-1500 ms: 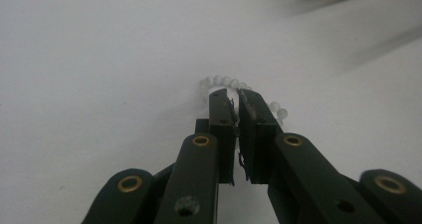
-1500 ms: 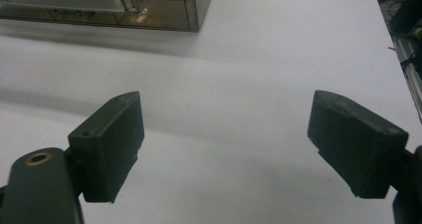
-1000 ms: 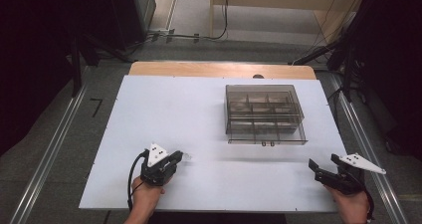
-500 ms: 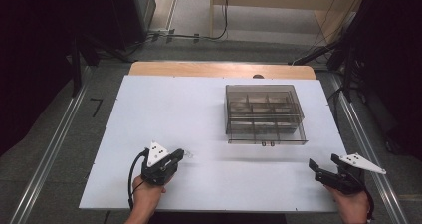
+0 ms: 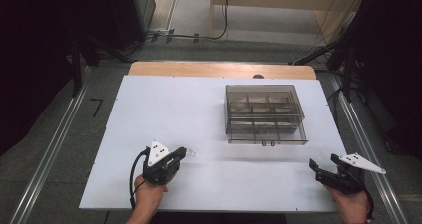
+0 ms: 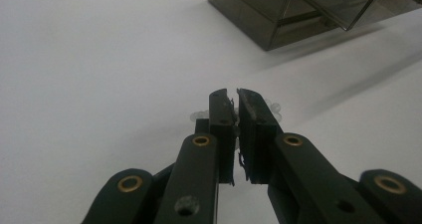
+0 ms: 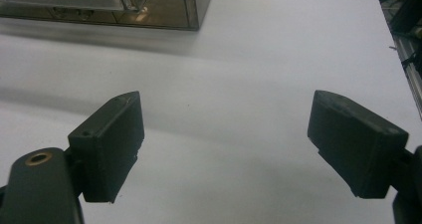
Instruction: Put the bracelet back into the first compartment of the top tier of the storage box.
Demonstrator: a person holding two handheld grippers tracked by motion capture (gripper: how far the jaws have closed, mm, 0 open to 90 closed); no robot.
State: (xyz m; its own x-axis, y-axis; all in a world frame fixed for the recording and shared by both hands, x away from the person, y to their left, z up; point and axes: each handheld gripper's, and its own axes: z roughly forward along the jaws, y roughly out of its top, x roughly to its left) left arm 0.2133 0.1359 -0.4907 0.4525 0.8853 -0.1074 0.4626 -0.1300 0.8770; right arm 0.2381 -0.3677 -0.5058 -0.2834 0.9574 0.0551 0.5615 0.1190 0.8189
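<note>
From above, we see the left gripper (image 5: pixel 182 153) and the right gripper (image 5: pixel 318 166) low at the near edge of the white table (image 5: pixel 164 104), much as a second ago, the smoky compartment box (image 5: pixel 263 113) well apart beyond them. In the left gripper view we find its jaws pinched on a small clear piece (image 6: pixel 272 107) just above the table. In the right gripper view ours stand wide, holding nothing.
</note>
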